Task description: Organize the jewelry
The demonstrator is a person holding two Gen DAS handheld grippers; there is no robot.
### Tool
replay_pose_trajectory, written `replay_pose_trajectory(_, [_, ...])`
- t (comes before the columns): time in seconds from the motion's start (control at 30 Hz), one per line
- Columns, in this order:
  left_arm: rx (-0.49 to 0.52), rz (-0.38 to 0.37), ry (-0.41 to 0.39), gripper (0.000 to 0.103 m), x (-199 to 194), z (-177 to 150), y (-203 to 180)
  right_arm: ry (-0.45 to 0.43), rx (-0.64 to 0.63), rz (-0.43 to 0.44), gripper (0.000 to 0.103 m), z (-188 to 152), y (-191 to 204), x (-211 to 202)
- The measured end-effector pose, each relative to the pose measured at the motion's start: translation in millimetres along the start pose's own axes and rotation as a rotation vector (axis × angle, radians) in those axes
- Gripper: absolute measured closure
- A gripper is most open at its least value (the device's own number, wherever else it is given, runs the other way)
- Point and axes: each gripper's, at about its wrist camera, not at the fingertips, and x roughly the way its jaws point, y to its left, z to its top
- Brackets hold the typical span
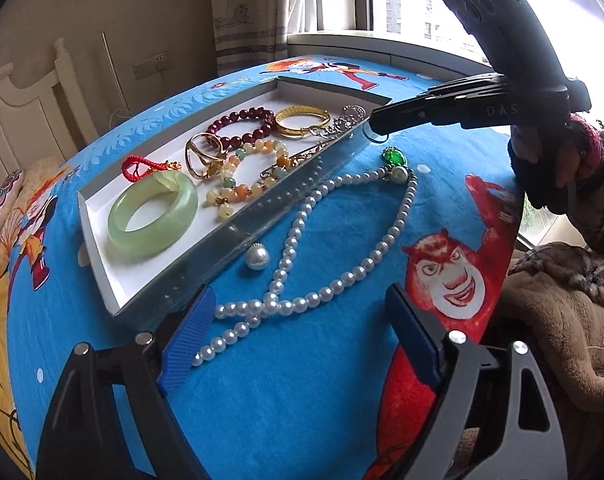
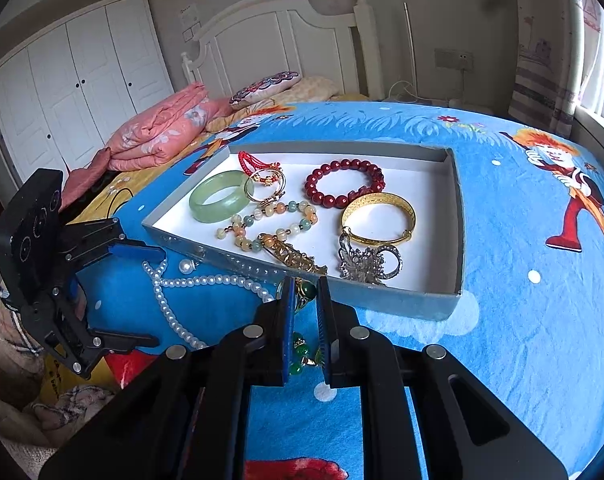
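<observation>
One shallow grey box (image 2: 460, 216) is sitting on the blue cartoon bedspread (image 2: 522, 320), and it serves as the landmark here. Lying inside the box are one green jade bangle (image 2: 221, 197), one dark red bead bracelet (image 2: 344, 182), one gold bangle (image 2: 378, 218), one bracelet of pale yellow and green beads (image 2: 267, 222), one red cord charm (image 2: 250, 161), one gold ring-like piece (image 2: 263, 188), one gold hairpin (image 2: 291, 255) and one silver cluster of rings (image 2: 368, 262).

Lying outside the box, along its near long wall, are one pearl necklace (image 1: 322, 248), one loose large pearl (image 1: 257, 257) just beside that wall, and one green-stone pendant (image 1: 394, 157) near the box's corner, at the end of the necklace.

The right gripper (image 2: 304, 300) is hovering just in front of the box's near wall, its blue pads standing close together with only a narrow gap. The green stone (image 2: 306, 291) is sitting in that gap, though whether the pads are touching it cannot be told. More green beads (image 2: 299, 350) are showing below, between the fingers.

The left gripper (image 1: 297, 328) is spread wide at the other end of that wall, its left pad (image 1: 189, 340) close to the box, with the lower loops of the necklace lying between its fingers, not gripped.
</observation>
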Motion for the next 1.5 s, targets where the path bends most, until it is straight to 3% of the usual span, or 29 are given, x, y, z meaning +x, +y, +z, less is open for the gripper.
replay_pose_trajectory(0.23, [-0.025,0.000,0.028,0.020,3.4,3.1,12.3,0.014,0.015,-0.021,0.091,0.2,-1.2,4.3])
replay_pose_trajectory(0.3, [-0.024,0.032,0.015,0.031,1.2,1.8,11.8,0.015,0.018,-0.024,0.090,0.1,-1.6,4.6])
replay_pose_trajectory(0.37, [-0.037,0.031,-0.004,0.049,-3.0,-1.3,14.3,0.015,0.014,-0.031,0.090,-0.1,-0.7,4.9])
replay_pose_trajectory(0.5, [-0.042,0.031,-0.016,0.064,-9.5,-7.3,18.3,0.011,0.019,-0.029,0.090,0.1,-1.7,4.8])
replay_pose_trajectory(0.57, [-0.040,0.009,-0.005,0.087,-9.8,-9.2,18.1,0.004,0.027,-0.021,0.090,0.1,-3.6,3.5])
replay_pose_trajectory(0.7, [-0.019,0.023,-0.010,0.096,-6.4,-8.5,8.2,-0.005,0.035,-0.012,0.090,-0.1,-5.3,1.2])
replay_pose_trajectory(0.93, [-0.036,-0.002,-0.003,0.092,-6.0,-7.2,13.6,-0.022,0.035,0.011,0.090,-1.6,-6.4,-3.7])
replay_pose_trajectory(1.0, [-0.034,0.008,0.005,0.086,-5.7,-5.7,14.8,-0.029,0.040,0.019,0.090,-1.6,-7.4,-4.8])
replay_pose_trajectory(1.07, [-0.034,0.051,0.013,0.060,-3.8,-3.1,17.7,-0.034,0.046,0.026,0.090,-1.7,-8.3,-6.1])
replay_pose_trajectory(1.1, [-0.031,0.062,0.018,0.056,-3.1,-1.9,18.7,-0.036,0.048,0.028,0.090,-1.8,-8.5,-6.8])
replay_pose_trajectory(1.2, [-0.002,0.048,0.031,0.056,-2.1,1.7,17.5,-0.041,0.050,0.033,0.090,-2.2,-8.9,-8.4])
replay_pose_trajectory(1.27, [-0.015,-0.040,0.037,0.055,-2.8,3.3,16.4,-0.041,0.053,0.033,0.090,-1.9,-9.2,-8.6])
replay_pose_trajectory(1.37, [-0.086,-0.065,0.043,0.050,-2.2,2.9,18.3,-0.040,0.052,0.033,0.090,-1.8,-8.9,-8.2])
replay_pose_trajectory(1.47, [-0.280,-0.136,0.043,0.033,-2.8,5.7,30.3,-0.043,0.049,0.035,0.090,-1.9,-8.7,-8.9])
replay_pose_trajectory(1.5, [-0.340,-0.150,0.048,0.031,-2.5,7.2,33.1,-0.046,0.050,0.036,0.090,-2.2,-8.6,-9.9])
